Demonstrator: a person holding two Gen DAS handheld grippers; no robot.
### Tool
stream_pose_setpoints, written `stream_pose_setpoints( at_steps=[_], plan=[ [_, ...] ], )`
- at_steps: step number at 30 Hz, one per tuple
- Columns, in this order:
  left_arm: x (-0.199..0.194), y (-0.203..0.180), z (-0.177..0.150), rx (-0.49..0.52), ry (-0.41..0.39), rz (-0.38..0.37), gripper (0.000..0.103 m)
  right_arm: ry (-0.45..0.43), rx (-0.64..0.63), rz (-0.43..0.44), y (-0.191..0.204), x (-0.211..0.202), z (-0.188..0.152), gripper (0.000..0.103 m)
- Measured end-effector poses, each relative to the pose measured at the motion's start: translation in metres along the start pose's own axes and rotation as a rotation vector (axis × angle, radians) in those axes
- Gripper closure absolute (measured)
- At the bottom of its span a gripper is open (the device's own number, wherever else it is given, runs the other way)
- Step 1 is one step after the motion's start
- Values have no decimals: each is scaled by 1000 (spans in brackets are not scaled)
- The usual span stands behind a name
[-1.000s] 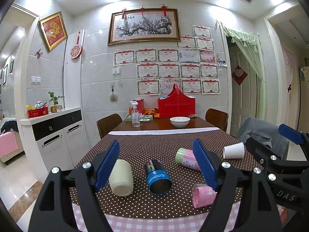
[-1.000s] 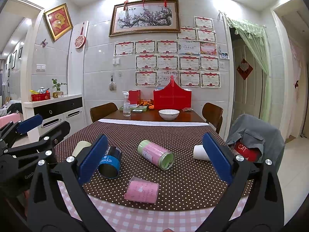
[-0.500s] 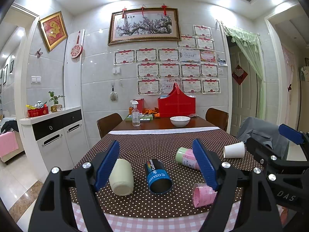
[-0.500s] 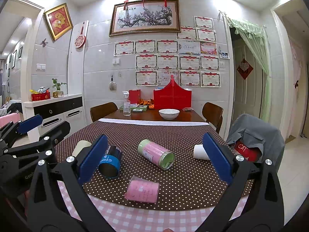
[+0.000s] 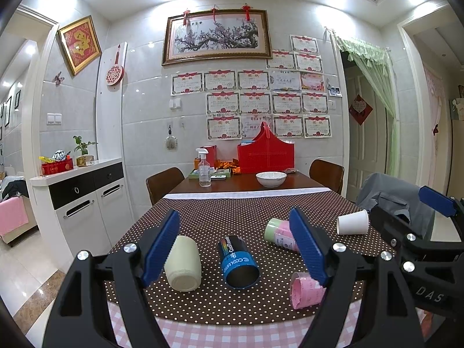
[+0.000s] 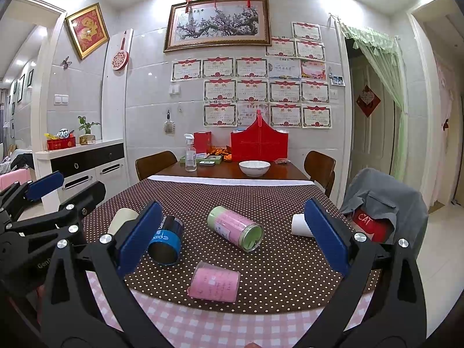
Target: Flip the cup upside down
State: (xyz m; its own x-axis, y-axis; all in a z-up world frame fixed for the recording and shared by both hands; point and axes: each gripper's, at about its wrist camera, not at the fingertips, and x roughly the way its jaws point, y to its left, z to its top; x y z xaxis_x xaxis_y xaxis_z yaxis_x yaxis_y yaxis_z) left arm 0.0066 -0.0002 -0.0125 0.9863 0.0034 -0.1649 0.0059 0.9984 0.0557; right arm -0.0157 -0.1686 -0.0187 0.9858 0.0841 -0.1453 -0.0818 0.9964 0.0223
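Observation:
Several cups lie on their sides on the brown dotted cloth (image 5: 232,211): a cream cup (image 5: 183,264), a black and blue cup (image 5: 237,262), a green and pink cup (image 5: 279,233), a pink cup (image 5: 304,290) and a white paper cup (image 5: 352,226). My left gripper (image 5: 235,246) is open and empty, held in front of the cream and blue cups. My right gripper (image 6: 232,237) is open and empty, held in front of the green and pink cup (image 6: 235,228), with the pink cup (image 6: 214,285) below it.
A white bowl (image 5: 271,178), a spray bottle (image 5: 204,171) and a red box (image 5: 265,156) stand at the table's far end. Chairs (image 5: 163,182) flank the table. A grey jacket (image 6: 385,200) hangs on a chair at right. A cabinet (image 5: 81,197) stands at left.

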Motion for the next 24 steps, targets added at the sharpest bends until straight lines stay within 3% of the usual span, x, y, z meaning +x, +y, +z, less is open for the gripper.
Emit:
stream_pose_setpoints(
  at_steps=[24],
  plan=[
    [5, 4, -6, 4, 23, 7, 26, 16, 0, 1, 1, 16, -23, 6]
  ],
)
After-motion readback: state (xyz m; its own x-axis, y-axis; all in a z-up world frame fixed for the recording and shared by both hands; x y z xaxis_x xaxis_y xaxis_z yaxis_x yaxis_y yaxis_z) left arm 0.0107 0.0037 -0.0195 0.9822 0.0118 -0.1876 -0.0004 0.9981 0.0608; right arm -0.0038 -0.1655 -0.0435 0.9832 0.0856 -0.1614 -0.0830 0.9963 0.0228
